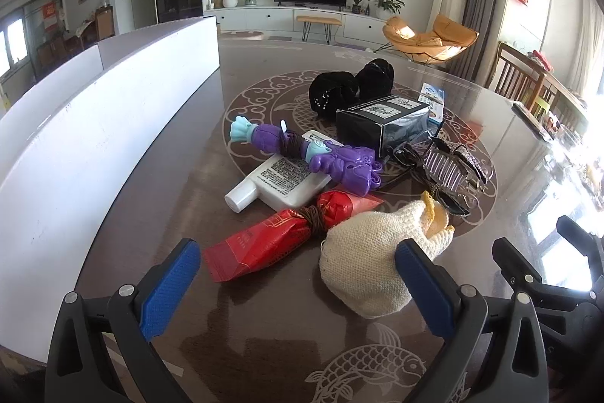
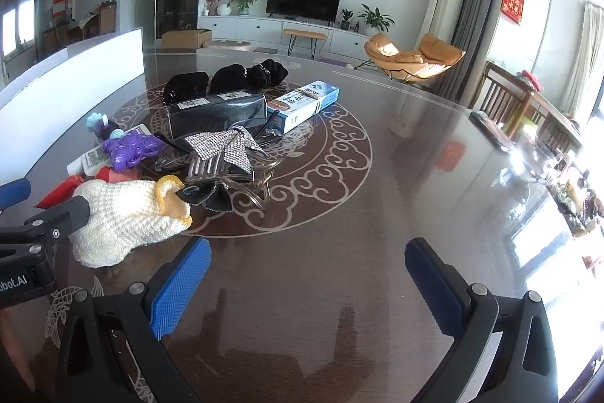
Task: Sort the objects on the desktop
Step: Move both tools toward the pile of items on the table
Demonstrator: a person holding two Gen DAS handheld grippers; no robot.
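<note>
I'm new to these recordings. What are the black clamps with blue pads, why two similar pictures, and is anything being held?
Each picture comes from a camera on a hand-held gripper, looking along its two fingers. A person carries one per hand; there is no robot arm. The left gripper and right gripper both stand open and hold nothing. On the patterned table lies a pile: a cream knitted piece, a red packet, a white bottle, a purple toy, a black box, a sparkly hair claw and a blue-and-white box. A white board stands on the left.
</note>
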